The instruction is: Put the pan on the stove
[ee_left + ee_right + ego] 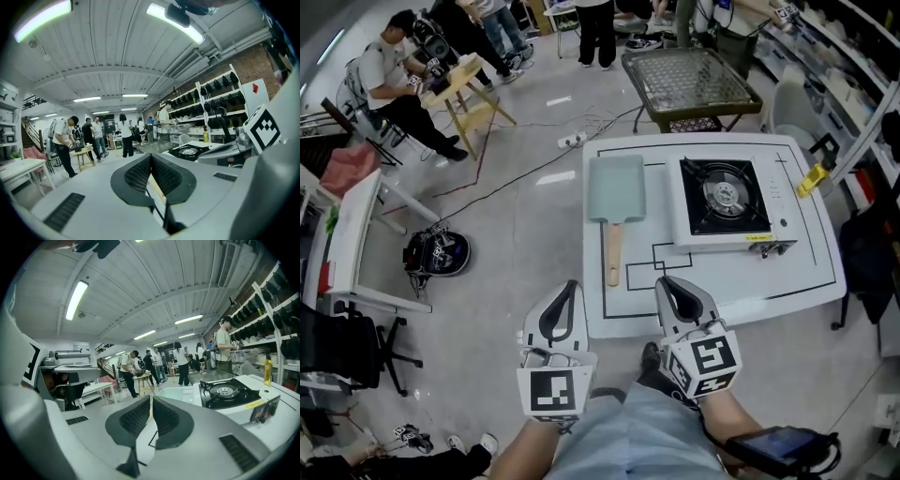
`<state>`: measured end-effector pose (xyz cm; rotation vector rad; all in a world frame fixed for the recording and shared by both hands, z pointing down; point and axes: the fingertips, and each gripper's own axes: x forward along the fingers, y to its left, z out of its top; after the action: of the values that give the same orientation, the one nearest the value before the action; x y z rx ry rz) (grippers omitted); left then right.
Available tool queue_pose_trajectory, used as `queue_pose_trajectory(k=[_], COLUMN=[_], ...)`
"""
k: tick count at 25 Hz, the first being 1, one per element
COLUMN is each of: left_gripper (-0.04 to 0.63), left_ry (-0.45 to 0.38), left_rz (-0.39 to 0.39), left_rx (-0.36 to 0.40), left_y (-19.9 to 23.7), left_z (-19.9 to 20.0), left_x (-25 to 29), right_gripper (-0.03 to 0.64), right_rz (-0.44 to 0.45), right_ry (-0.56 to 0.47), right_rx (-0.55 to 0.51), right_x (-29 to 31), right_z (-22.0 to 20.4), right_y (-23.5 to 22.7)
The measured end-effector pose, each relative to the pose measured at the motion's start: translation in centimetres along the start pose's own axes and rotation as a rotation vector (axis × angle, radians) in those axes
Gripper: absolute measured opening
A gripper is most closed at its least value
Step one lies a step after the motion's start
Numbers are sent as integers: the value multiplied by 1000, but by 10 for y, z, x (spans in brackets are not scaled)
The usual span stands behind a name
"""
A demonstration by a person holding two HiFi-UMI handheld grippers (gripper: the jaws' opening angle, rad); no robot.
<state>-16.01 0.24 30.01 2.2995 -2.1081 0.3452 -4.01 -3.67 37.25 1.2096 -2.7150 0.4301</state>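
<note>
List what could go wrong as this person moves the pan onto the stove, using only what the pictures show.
1. Both the left gripper and right gripper are shut and empty; reaching in closed could shove the pan instead of gripping it.
2. Held only by its slim wooden handle, the pan might tip.
3. Carried low, it could catch the raised grate on the stove.

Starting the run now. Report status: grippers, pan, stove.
Left gripper and right gripper both shut, empty, at the table's near edge. Pan flat on table, left of stove, untouched. Stove top bare, nothing between.
</note>
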Motion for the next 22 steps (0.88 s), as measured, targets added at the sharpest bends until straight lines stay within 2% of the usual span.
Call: queue_pose_trajectory(k=[5, 10, 16, 22], left_gripper=[18, 18, 18, 18], left_ry=[-44, -56, -36, 10], left_rz=[60, 120, 125, 85], left_rx=[14, 11, 6, -29], left_y=[12, 36, 63, 88], left_z=[26, 30, 22, 4], left_x=[21, 35, 64, 105], right_gripper=[51, 51, 51, 51], right_rz=[38, 70, 85, 69], right_ry=[-50, -59, -13, 52], right_rx=[-41, -68, -72, -22], right_x=[27, 54, 95, 133], right_z=[39, 56, 48, 37], right_y=[-19, -24, -21, -26])
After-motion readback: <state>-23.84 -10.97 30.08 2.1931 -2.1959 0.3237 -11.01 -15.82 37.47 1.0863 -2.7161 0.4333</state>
